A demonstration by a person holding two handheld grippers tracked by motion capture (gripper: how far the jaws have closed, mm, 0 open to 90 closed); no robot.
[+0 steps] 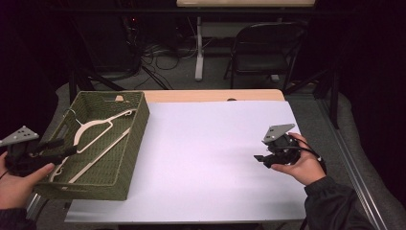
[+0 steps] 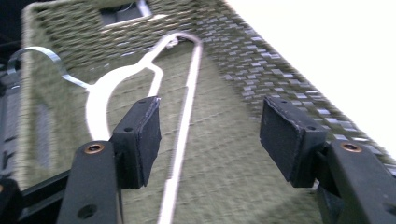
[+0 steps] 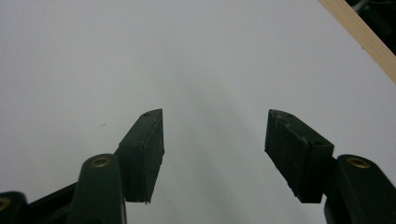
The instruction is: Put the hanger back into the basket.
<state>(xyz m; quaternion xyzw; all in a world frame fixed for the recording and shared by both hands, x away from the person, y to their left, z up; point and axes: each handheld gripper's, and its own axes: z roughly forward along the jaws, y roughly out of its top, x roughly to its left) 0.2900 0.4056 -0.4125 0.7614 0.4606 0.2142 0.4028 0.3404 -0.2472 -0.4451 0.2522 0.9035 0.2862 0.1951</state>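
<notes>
Left gripper hangs wide open over the hanger in the basket; right gripper open too, gripping nothing.

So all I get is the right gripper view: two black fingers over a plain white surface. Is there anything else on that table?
Observer: Yes, a green woven basket sits at the left edge of the table.
Operator: Anything in it?
Observer: A white clothes hanger lies on its bottom.
Operator: And the other gripper?
Observer: The left gripper hovers over the basket's near end, fingers apart, gripping nothing.
</notes>
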